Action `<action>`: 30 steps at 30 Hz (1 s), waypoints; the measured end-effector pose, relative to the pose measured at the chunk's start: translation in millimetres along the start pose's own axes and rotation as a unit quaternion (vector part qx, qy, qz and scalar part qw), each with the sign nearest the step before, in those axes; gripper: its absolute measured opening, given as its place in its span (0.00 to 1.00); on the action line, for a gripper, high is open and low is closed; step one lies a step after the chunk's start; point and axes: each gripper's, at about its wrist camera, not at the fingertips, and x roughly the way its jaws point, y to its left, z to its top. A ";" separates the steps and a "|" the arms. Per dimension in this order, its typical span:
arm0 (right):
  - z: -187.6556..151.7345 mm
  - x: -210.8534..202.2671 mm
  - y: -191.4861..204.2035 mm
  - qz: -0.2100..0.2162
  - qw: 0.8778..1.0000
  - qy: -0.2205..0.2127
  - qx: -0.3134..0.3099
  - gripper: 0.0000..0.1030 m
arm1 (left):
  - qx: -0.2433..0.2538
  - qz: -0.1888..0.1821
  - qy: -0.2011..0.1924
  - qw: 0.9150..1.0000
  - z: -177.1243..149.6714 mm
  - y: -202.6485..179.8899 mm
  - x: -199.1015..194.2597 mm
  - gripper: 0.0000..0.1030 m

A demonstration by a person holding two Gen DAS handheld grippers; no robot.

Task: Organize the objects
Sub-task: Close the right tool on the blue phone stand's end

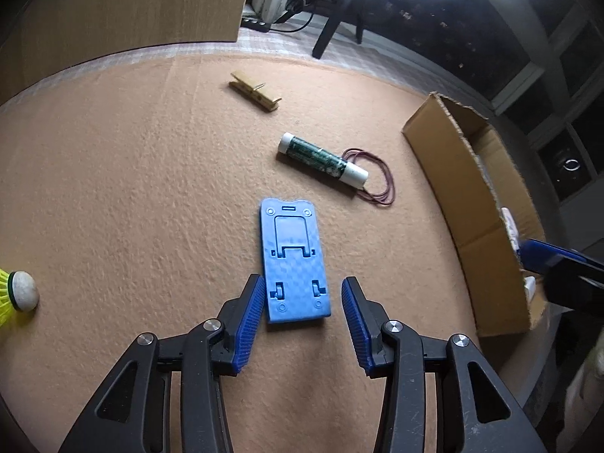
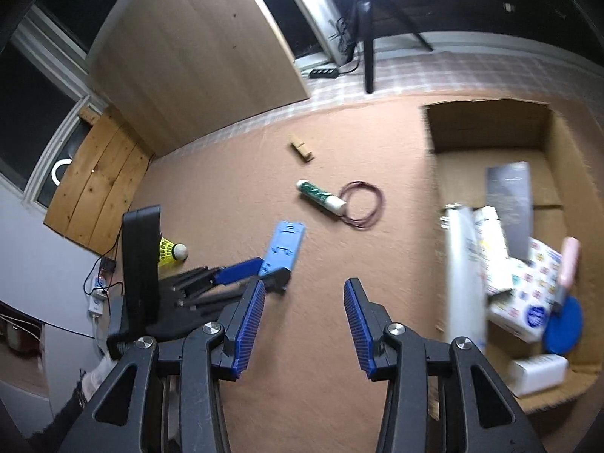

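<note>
A blue stand [image 1: 294, 260] lies flat on the tan mat [image 1: 132, 188], underside up. Its long axis runs away from the left gripper [image 1: 302, 298], near end between the two blue pads, far end leaning slightly left towards the tube [image 1: 322, 159]. The left gripper's jaws stand apart around that near end; the left pad [image 1: 251, 317] is just beside the stand's edge, and whether it touches I cannot tell; the right pad is clear of it.

The tube lies beyond the stand, its long axis slanting from upper left to lower right, one white cap resting on a band [image 1: 377, 177]. A peg [image 1: 255, 90] lies farther off on much the same slant. A shuttlecock [image 1: 17, 292] lies at the left edge, cork towards the stand.

The right gripper [image 2: 304, 313] hangs over bare mat, jaws apart and empty, beside the box [image 2: 487, 128], which holds several packets.
</note>
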 end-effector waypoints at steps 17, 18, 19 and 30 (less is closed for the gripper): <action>26.9 94.1 4.0 0.024 0.994 0.093 0.045 0.39 | 0.033 -0.005 0.023 0.999 8.9 6.3 3.7 0.44; 27.5 97.5 3.5 0.023 0.994 0.096 0.047 0.39 | 0.035 -0.005 0.025 0.999 9.5 5.9 4.6 0.44; 28.4 101.0 2.9 0.022 0.994 0.098 0.049 0.39 | 0.035 -0.006 0.028 0.999 9.9 5.8 5.5 0.44; 30.8 125.5 0.8 0.014 0.991 0.119 0.052 0.26 | 0.023 -0.023 0.028 0.999 11.9 12.1 6.8 0.41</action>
